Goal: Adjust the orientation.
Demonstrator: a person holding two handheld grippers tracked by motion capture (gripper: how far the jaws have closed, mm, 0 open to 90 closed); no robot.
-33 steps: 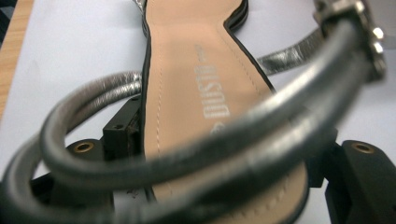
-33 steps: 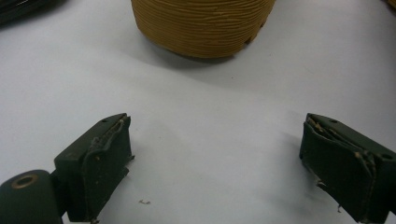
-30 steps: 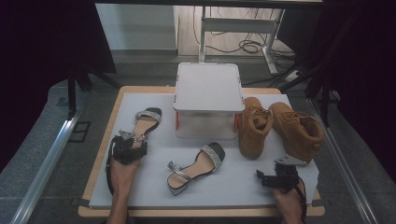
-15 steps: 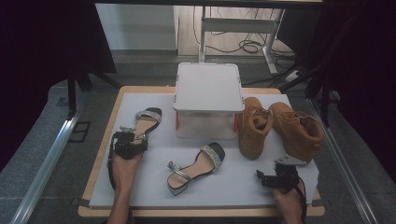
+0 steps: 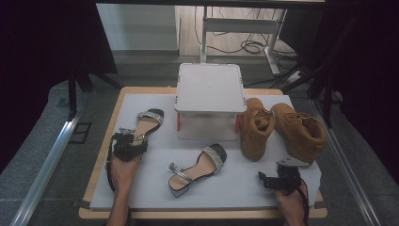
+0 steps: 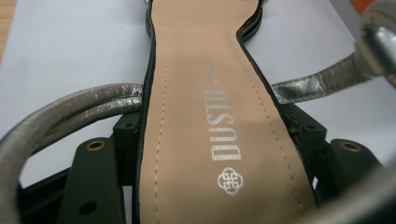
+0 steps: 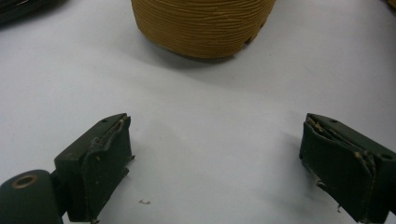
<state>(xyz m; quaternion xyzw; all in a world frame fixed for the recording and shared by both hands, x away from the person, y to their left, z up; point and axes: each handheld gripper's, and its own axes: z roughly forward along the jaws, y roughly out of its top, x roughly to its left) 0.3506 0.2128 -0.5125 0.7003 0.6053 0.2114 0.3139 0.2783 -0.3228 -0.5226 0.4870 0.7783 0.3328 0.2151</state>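
left gripper (image 5: 128, 147): jaws closing in on sandal (image 6: 205, 116) heel between them | right gripper (image 7: 219, 163): spread wide, boot (image 7: 201, 25) ahead

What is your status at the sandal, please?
Left gripper closing around left sandal heel. Right gripper open, idle near boot. Nothing obstructing.

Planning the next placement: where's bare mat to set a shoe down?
Free: the front strip of the mat between the middle sandal and the right gripper, and the left rear corner. Crowded: the box and boots fill the rear right.
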